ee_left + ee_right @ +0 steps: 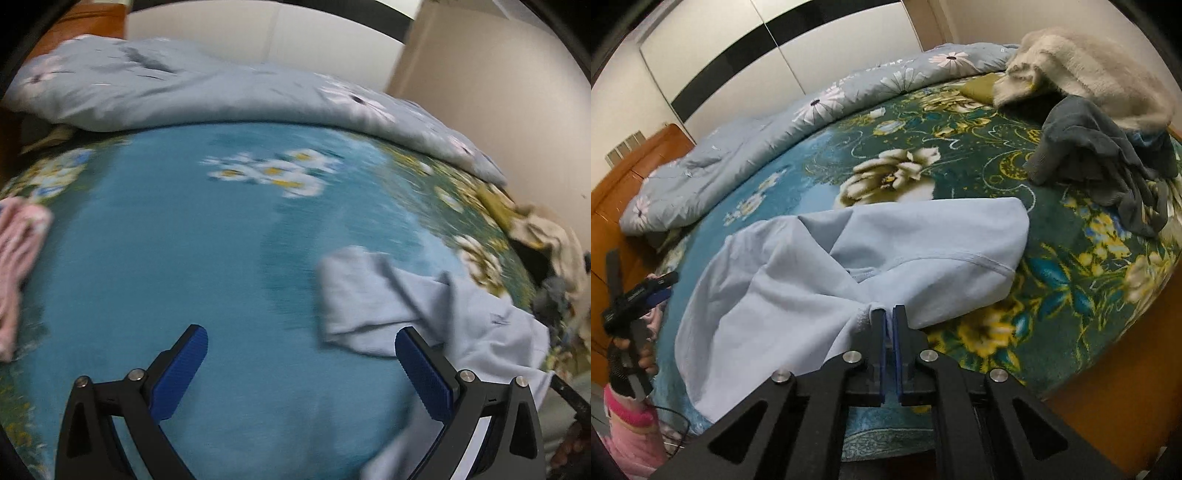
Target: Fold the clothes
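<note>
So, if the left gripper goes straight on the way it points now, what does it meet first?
Probably the bare blue blanket. The left gripper is open and empty, and the light blue garment lies just right of its line, though blur makes depth uncertain.

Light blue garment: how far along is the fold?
Done: nothing looks folded. The light blue garment lies rumpled on the floral blanket.
In hand: the right gripper is shut on a bunched edge of it; the left gripper is open, over bare blanket.
Left: folding this one, then the grey garment, the fluffy cream one and the pink garment.
</note>
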{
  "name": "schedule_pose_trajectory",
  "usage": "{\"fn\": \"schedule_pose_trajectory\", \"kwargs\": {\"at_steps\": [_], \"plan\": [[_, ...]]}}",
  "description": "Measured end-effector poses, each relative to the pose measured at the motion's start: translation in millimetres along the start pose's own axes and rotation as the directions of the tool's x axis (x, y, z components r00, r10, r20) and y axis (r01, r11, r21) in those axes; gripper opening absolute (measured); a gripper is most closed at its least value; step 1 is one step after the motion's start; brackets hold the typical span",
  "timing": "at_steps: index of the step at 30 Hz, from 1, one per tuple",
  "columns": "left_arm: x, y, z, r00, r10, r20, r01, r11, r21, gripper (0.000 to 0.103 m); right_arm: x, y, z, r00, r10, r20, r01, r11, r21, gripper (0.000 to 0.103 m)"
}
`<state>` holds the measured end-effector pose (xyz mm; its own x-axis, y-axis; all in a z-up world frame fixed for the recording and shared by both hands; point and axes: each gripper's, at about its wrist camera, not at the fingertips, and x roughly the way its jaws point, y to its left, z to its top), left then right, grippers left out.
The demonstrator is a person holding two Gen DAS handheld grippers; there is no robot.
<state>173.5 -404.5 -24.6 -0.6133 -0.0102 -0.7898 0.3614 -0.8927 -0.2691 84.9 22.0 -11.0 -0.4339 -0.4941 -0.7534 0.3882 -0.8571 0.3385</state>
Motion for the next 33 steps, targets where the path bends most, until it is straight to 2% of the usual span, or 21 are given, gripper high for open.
{"fn": "schedule_pose_trajectory", "kwargs": {"at_steps": [3,7,13,16,19,21,24,26,27,28,30,33], "plan": [[17,-27,5,0.993,-0.112,-0.049,0.113,0.993,0.030,0.103,-11,-11,-2,0.999,-0.007,0.031,0.007,1.000,-0.005,0.013],[45,-55,9,0.973,-0.198,-0.120,0.205,0.978,0.049,0.103,-26,-46,1,0.995,-0.024,0.099,0.015,0.996,0.084,0.037],[86,-85,10,0.927,-0.279,-0.251,0.294,0.956,0.024,0.101,3,-83,9,0.996,0.005,0.092,-0.028,0.969,0.246,0.042],[91,-94,11,0.930,-0.258,-0.262,0.284,0.957,0.065,0.095,23,-95,9,0.997,0.026,0.075,-0.048,0.949,0.311,0.042],[91,-93,13,0.931,-0.257,-0.260,0.286,0.955,0.080,0.069,35,-99,8,0.997,0.054,0.063,-0.073,0.931,0.356,0.042],[93,-92,15,0.922,-0.278,-0.269,0.307,0.949,0.070,0.029,40,-100,8,0.996,0.061,0.057,-0.078,0.921,0.381,0.042],[99,-91,15,0.913,-0.291,-0.285,0.322,0.944,0.069,0.007,45,-97,9,0.996,0.069,0.054,-0.085,0.912,0.401,0.042],[95,-92,17,0.913,-0.306,-0.268,0.333,0.941,0.060,0.005,46,-95,8,0.996,0.065,0.053,-0.081,0.909,0.410,0.042],[93,-93,18,0.913,-0.315,-0.257,0.340,0.939,0.054,0.005,46,-94,9,0.997,0.065,0.048,-0.079,0.905,0.418,0.035],[88,-91,22,0.912,-0.333,-0.241,0.353,0.934,0.045,0.005,46,-93,9,0.997,0.067,0.042,-0.079,0.901,0.427,0.006],[75,-86,34,0.903,-0.379,-0.202,0.391,0.920,0.021,0.004,42,-86,16,0.998,0.056,0.031,-0.064,0.903,0.425,0.006],[35,-68,66,0.909,-0.410,-0.080,0.412,0.911,0.010,0.003,22,-58,46,0.997,0.032,0.067,-0.053,0.937,0.344,0.006]]}}
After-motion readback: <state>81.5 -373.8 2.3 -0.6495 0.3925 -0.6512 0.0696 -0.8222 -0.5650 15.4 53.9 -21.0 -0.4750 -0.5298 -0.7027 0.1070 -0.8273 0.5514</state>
